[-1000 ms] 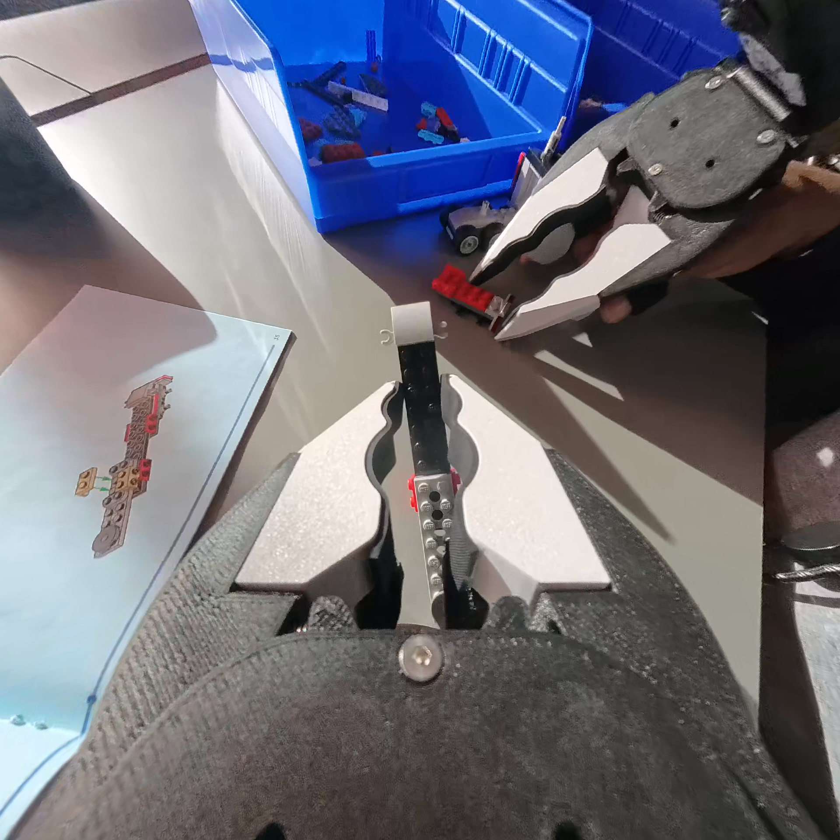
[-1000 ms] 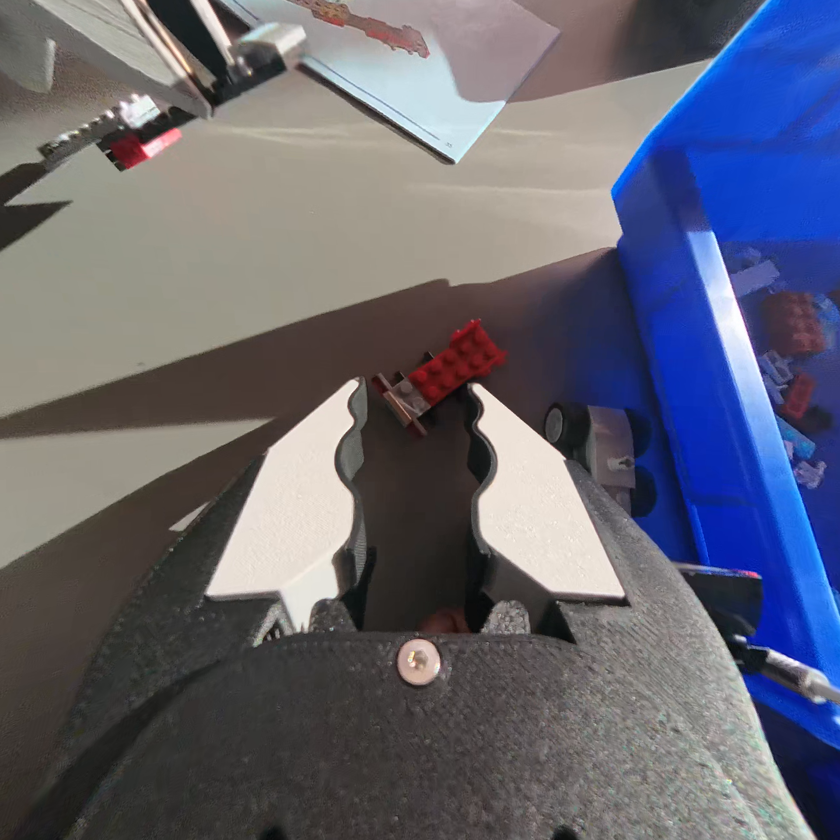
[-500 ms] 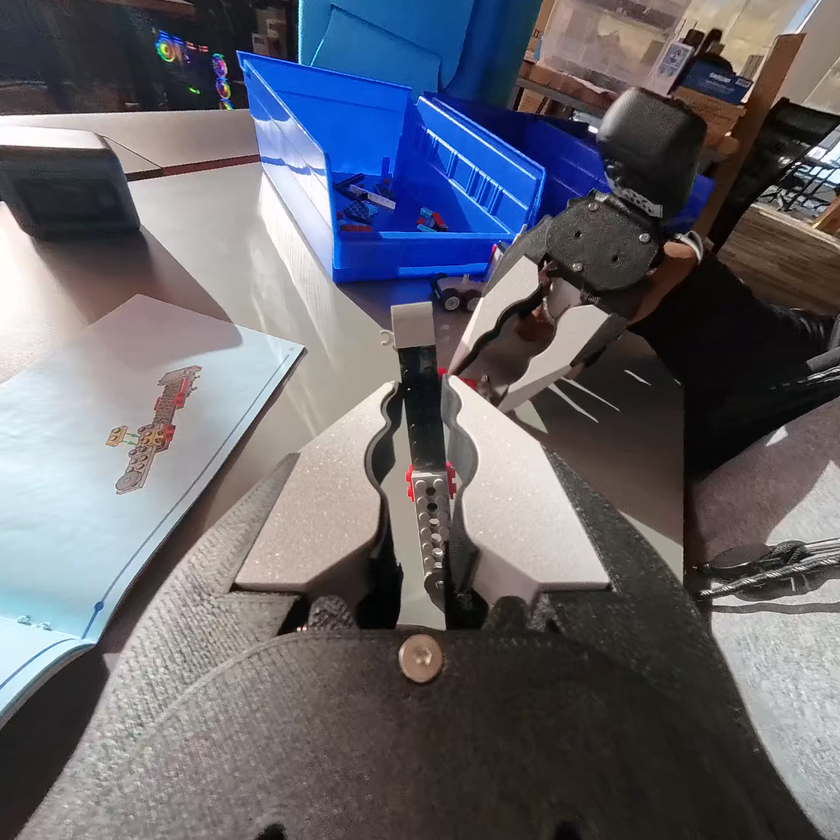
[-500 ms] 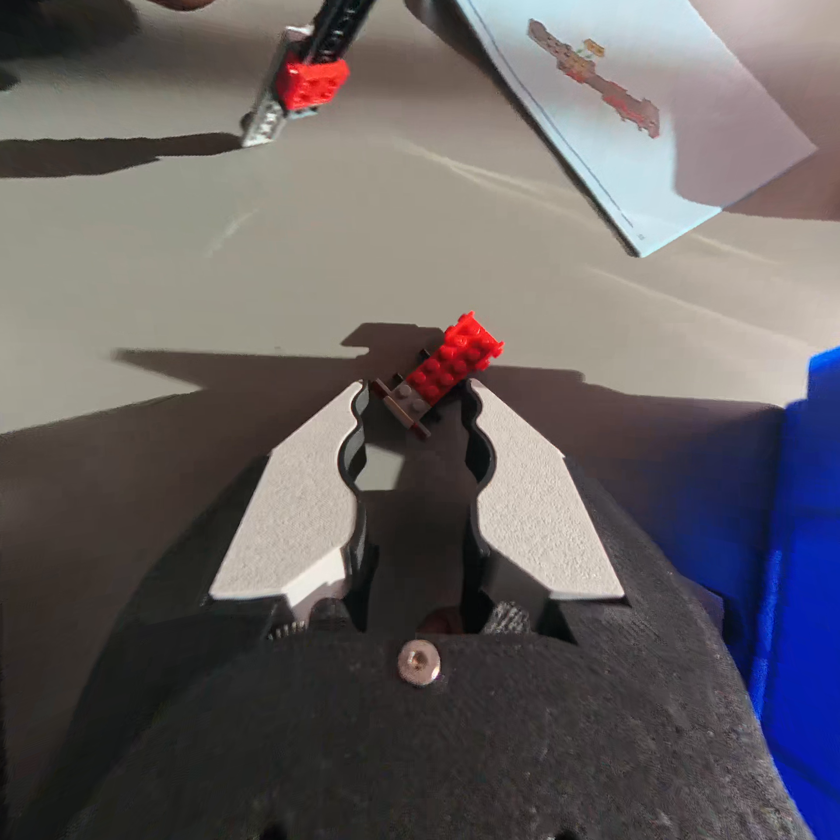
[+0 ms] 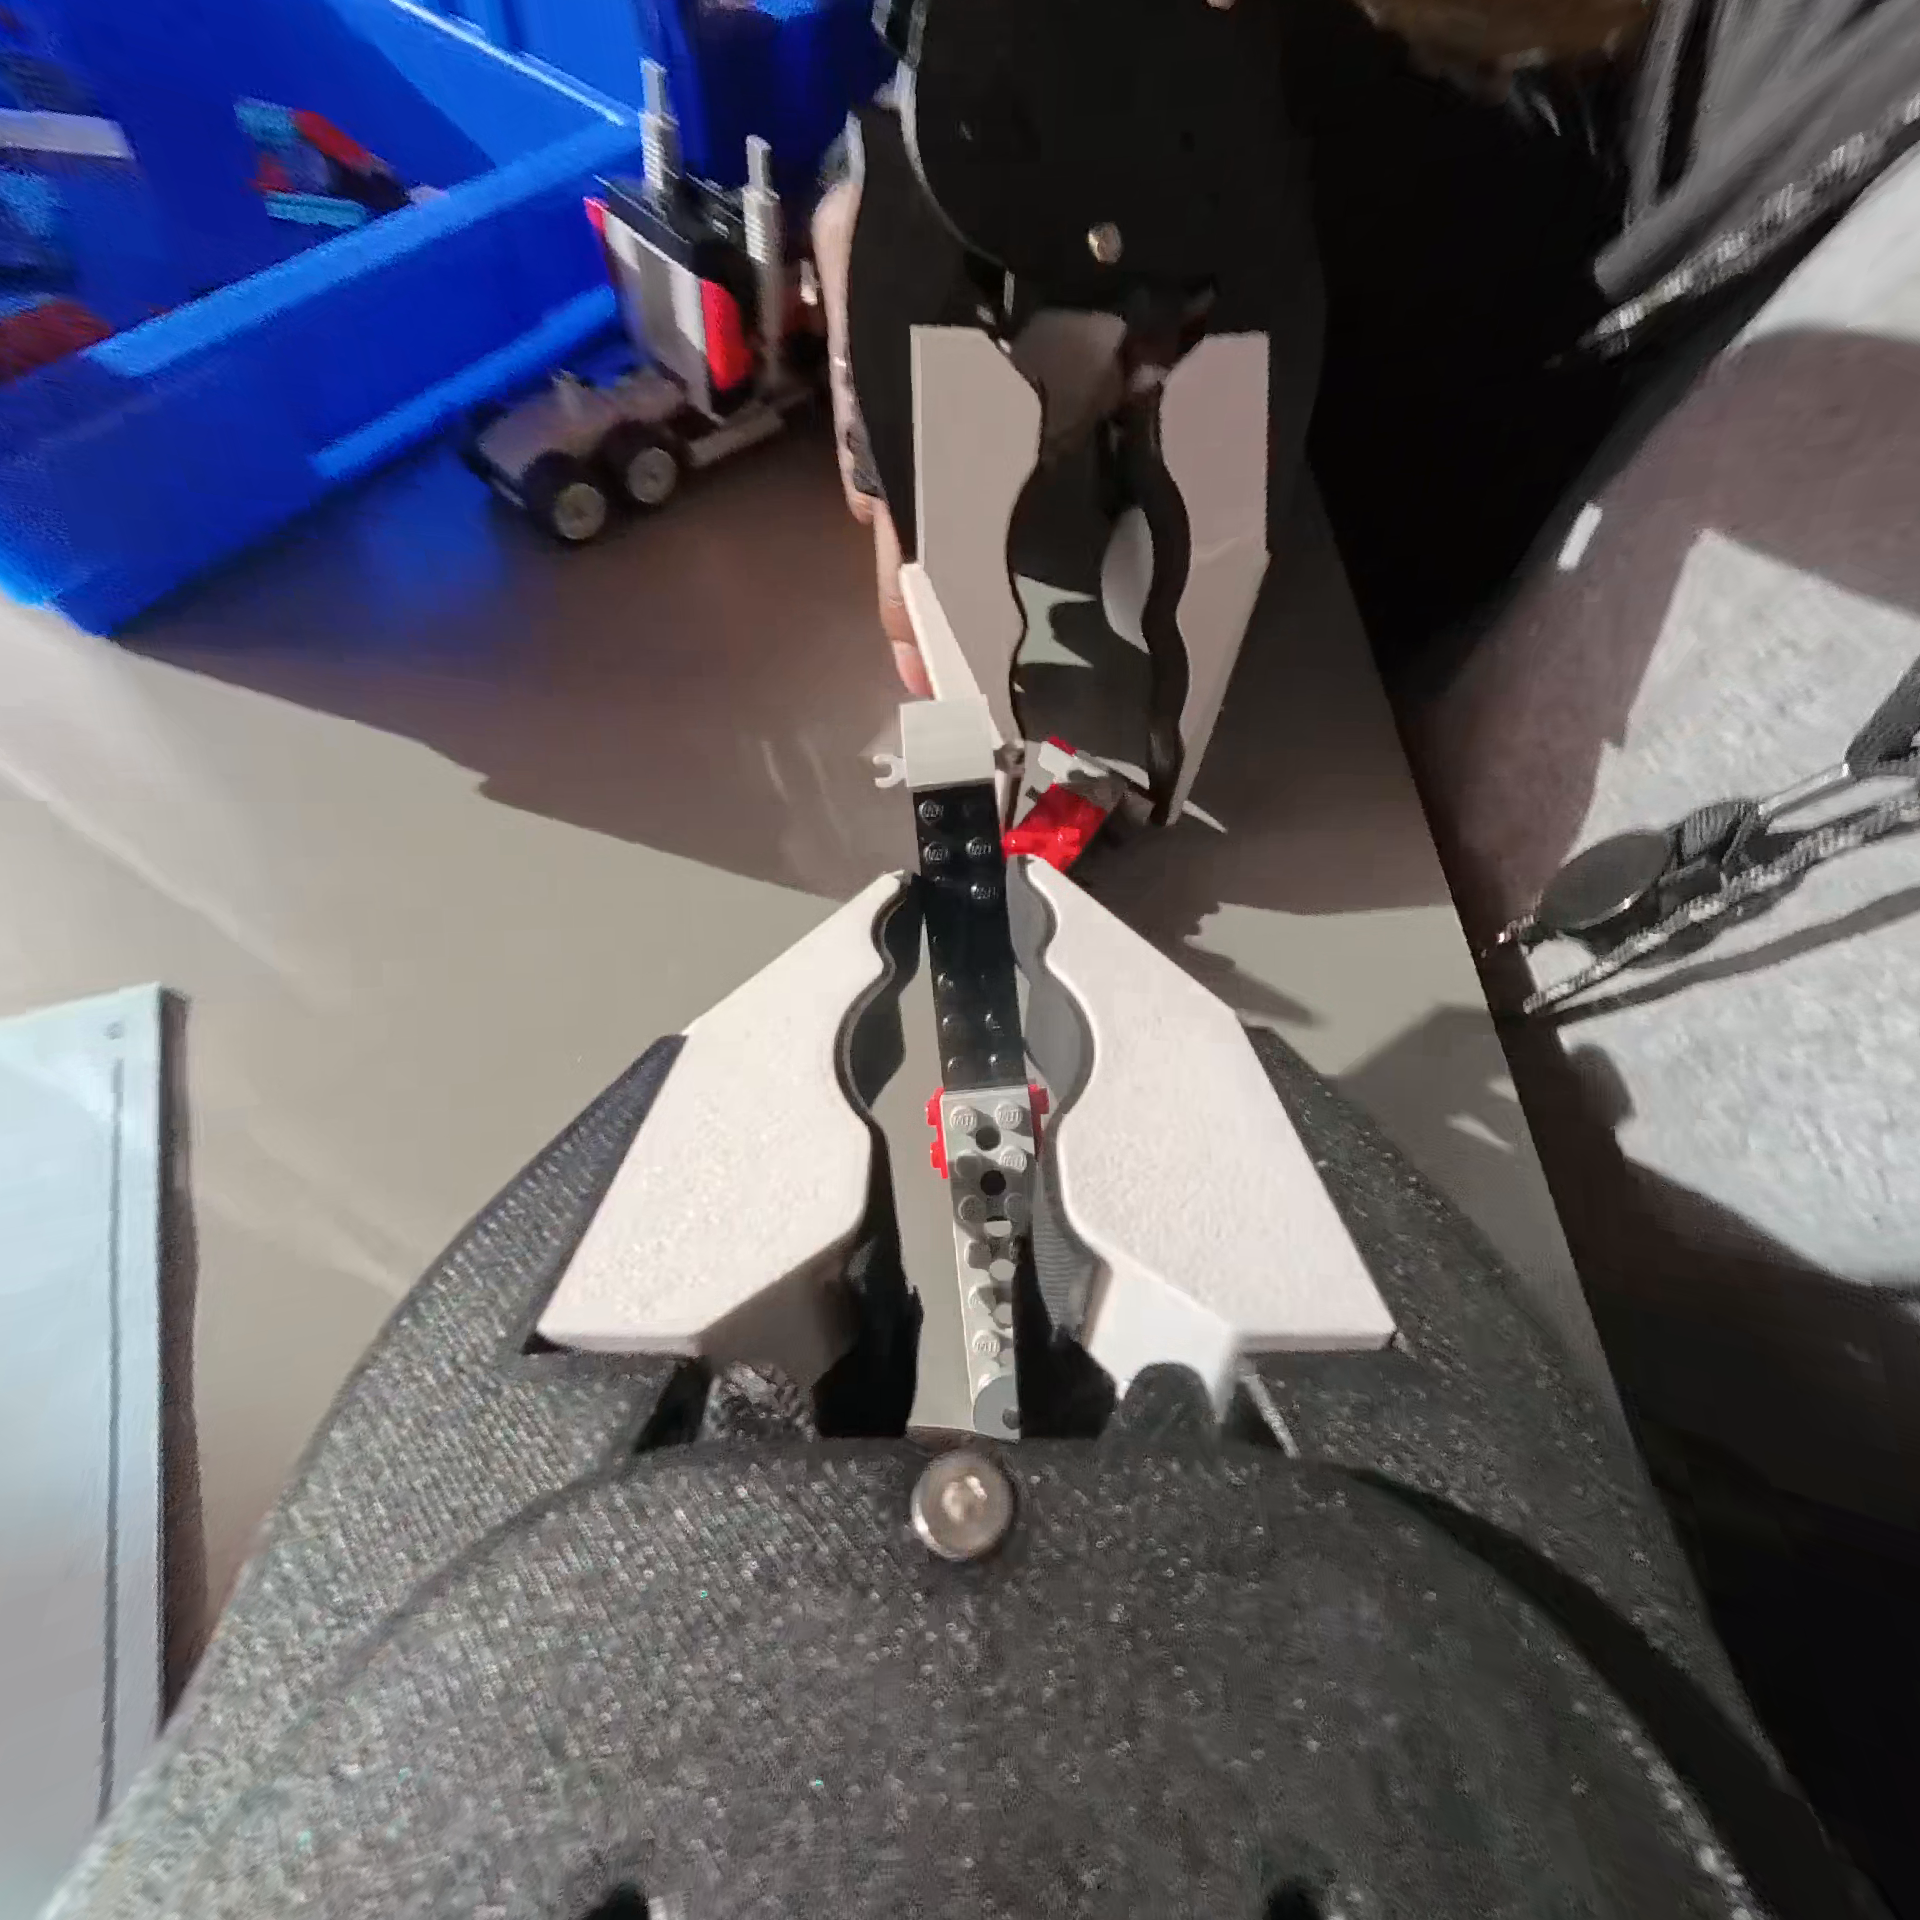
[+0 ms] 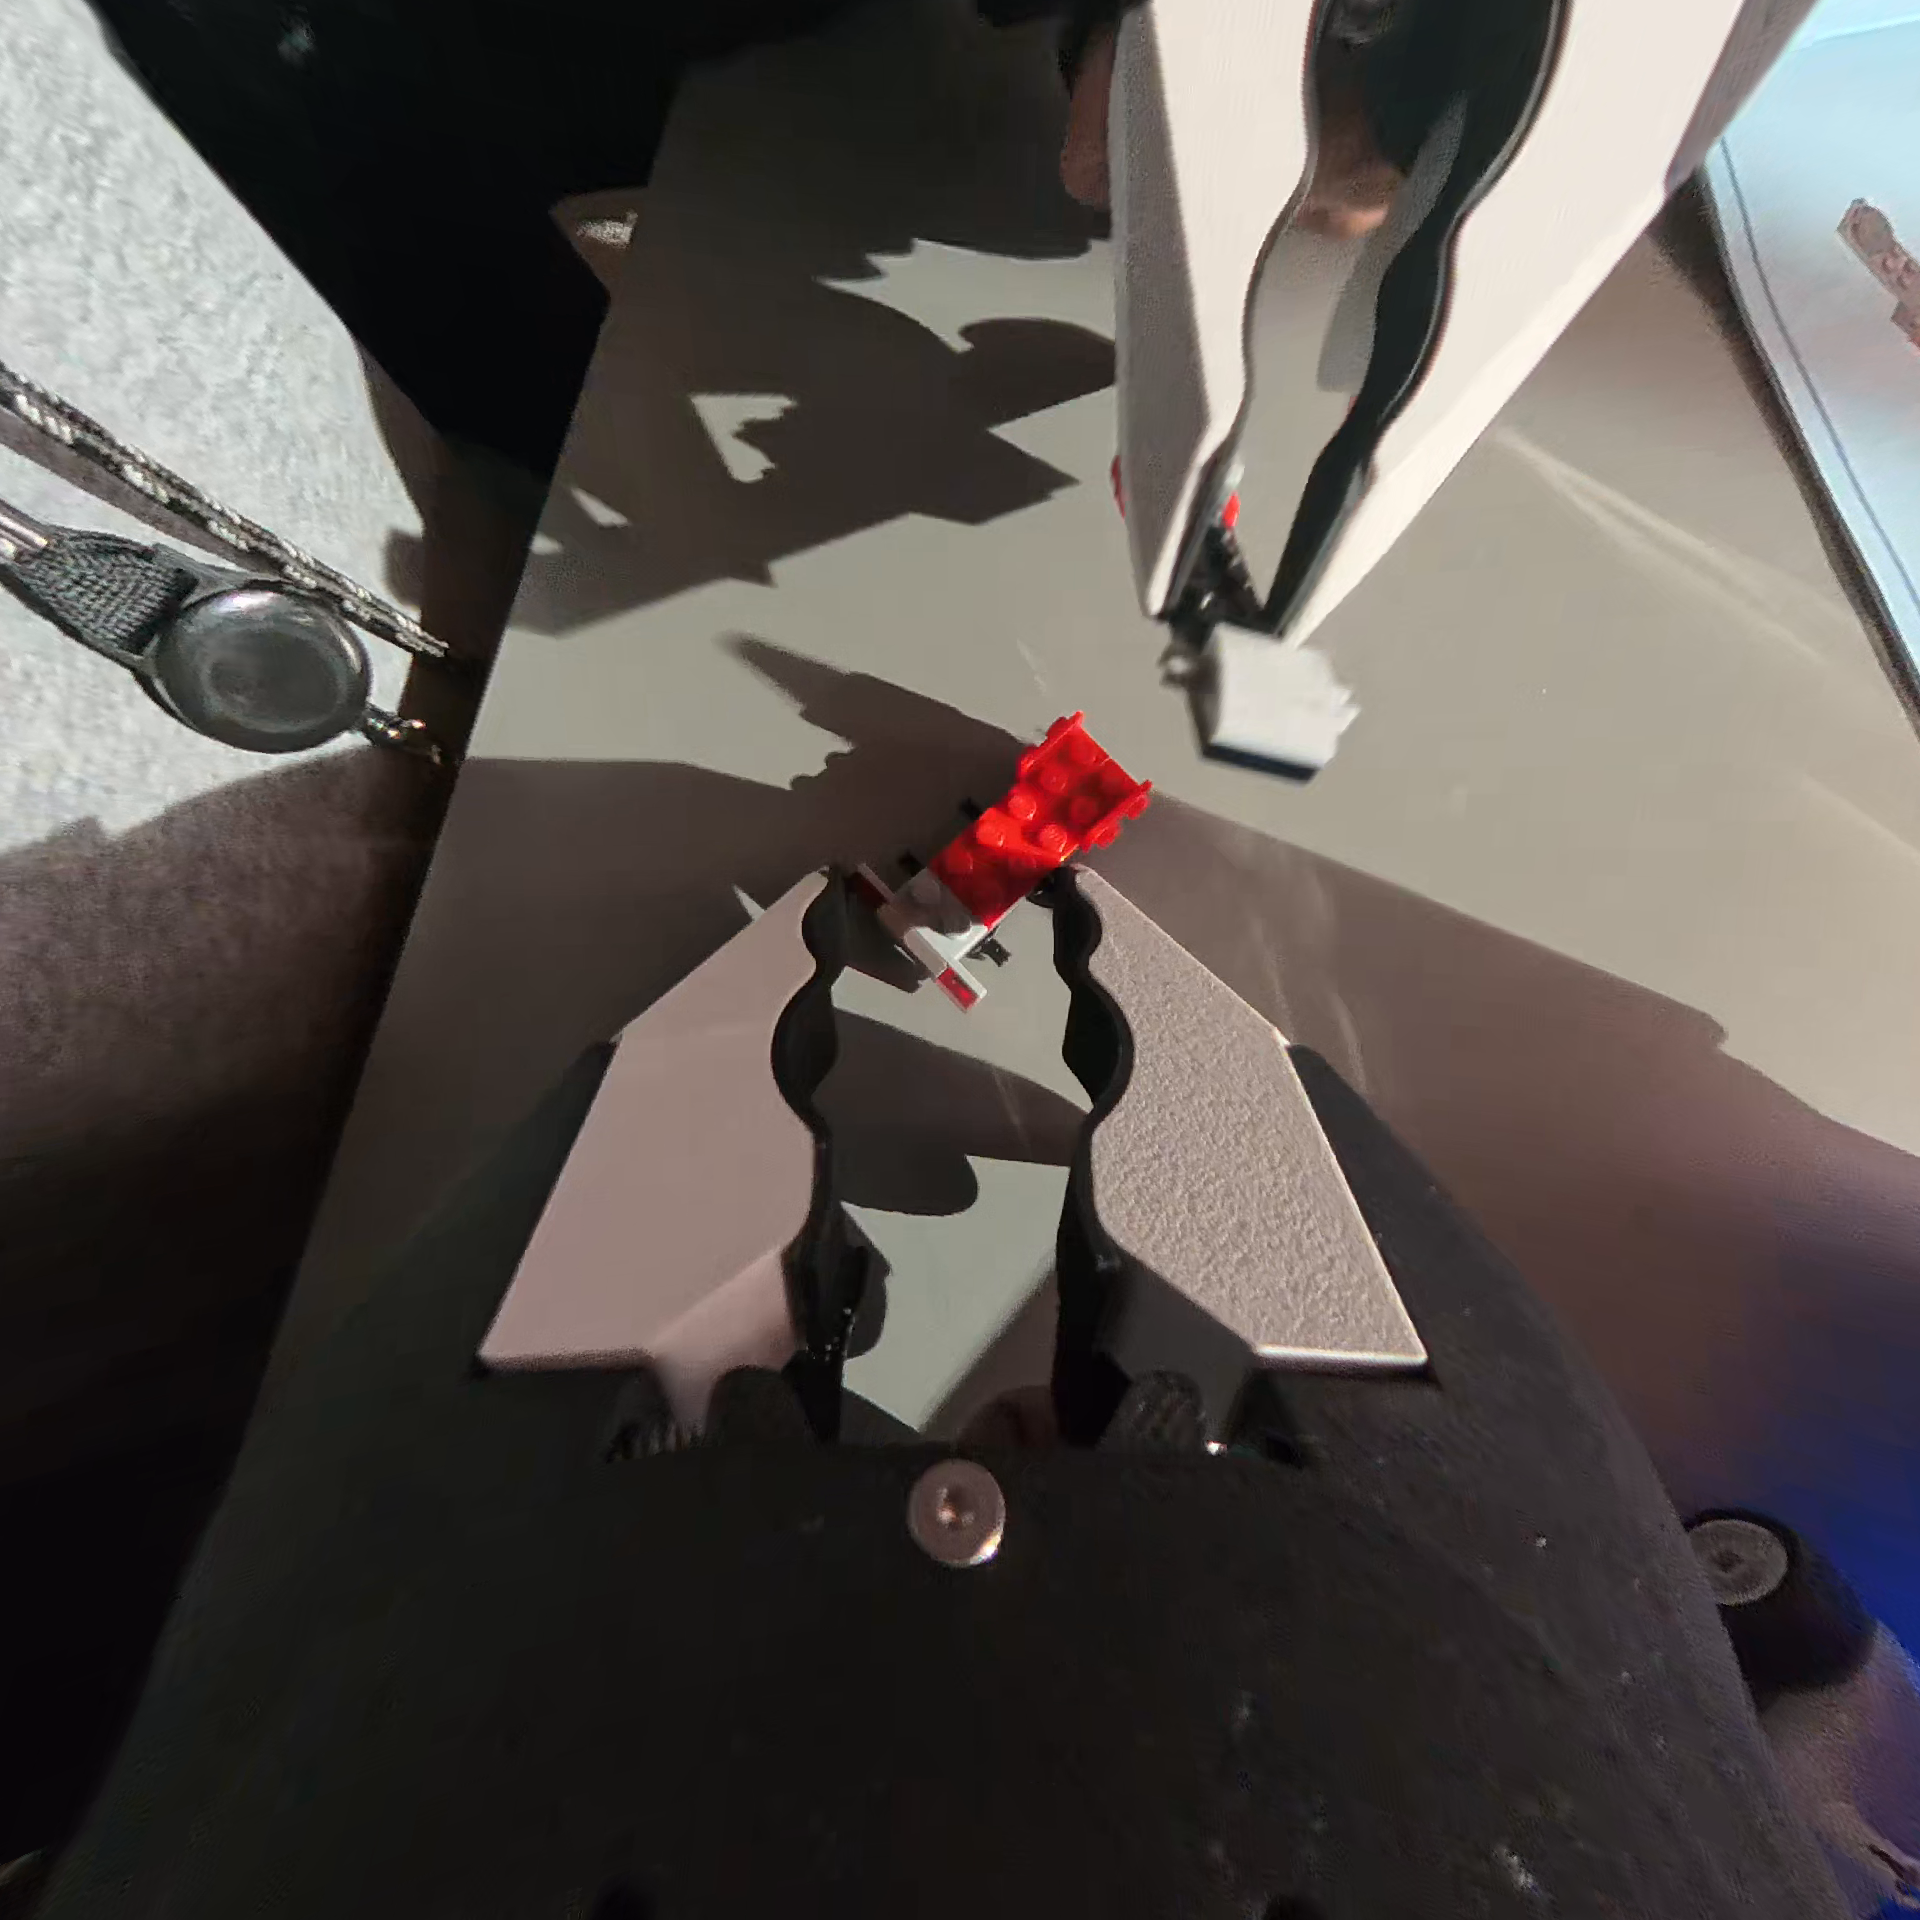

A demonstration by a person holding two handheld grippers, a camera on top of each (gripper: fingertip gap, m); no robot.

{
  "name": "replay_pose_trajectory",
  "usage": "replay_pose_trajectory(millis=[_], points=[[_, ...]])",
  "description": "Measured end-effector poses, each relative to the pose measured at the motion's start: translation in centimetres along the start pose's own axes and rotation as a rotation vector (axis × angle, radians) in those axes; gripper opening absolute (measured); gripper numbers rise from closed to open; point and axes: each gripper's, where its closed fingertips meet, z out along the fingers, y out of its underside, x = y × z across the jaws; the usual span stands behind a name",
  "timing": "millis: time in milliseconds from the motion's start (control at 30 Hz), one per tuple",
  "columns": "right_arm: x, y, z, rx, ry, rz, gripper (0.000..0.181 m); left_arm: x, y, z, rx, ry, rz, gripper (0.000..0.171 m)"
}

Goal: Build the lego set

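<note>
- The left gripper point(image 5: 966, 883) has its jaws closed on a long, narrow Lego strip point(image 5: 971, 1039): a black studded plate with a grey holed plate at its near end, small red pieces at the joint and a pale grey block on its far tip. The strip runs lengthwise between the jaws and sticks out beyond them.
- The right gripper point(image 6: 940, 888) hangs low over the smooth grey surface point(image 5: 364, 883) with its jaws open and nothing clamped. A small red studded Lego sub-assembly with white and grey bits at its near end point(image 6: 1023, 842) lies on the surface at the jaw tips, partly between them; whether a tip touches it cannot be told.
- In the left wrist view the strip's far tip points at that red piece and is near it; in the right wrist view a clear gap shows between them.
- Done so far, by the look of it: a mostly built Lego truck with wheels and upright exhaust pipes point(image 5: 644, 405) stands at the far left, just beside a blue plastic bin holding loose pieces point(image 5: 208, 343).
- Left to do, as I judge: pick up the red sub-assembly, join it to the strip, then fit the result to the rest of the model. Loose pieces in the bin suggest much building remains.
- A pale blue instruction booklet point(image 5: 62, 1351) lies at the near left.
</note>
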Motion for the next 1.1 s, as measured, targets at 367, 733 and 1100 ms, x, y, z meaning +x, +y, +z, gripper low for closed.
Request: replay_pose_trajectory(millis=[367,733,1100], points=[[0.7,0.5,-0.4,-0.003,0.118,-0.031,0.049,1.1,0.8,1.9,-0.133,0.137,0.169,0.017],[0.7,1.0,-1.1,-0.01,0.267,-0.013,0.042,1.2,0.9,2.5,-0.217,0.157,0.318,0.018],[1.8,1.1,-1.2,-0.013,0.281,0.038,0.028,0.8,1.0,3.2,-0.224,0.067,0.418,0.03]])
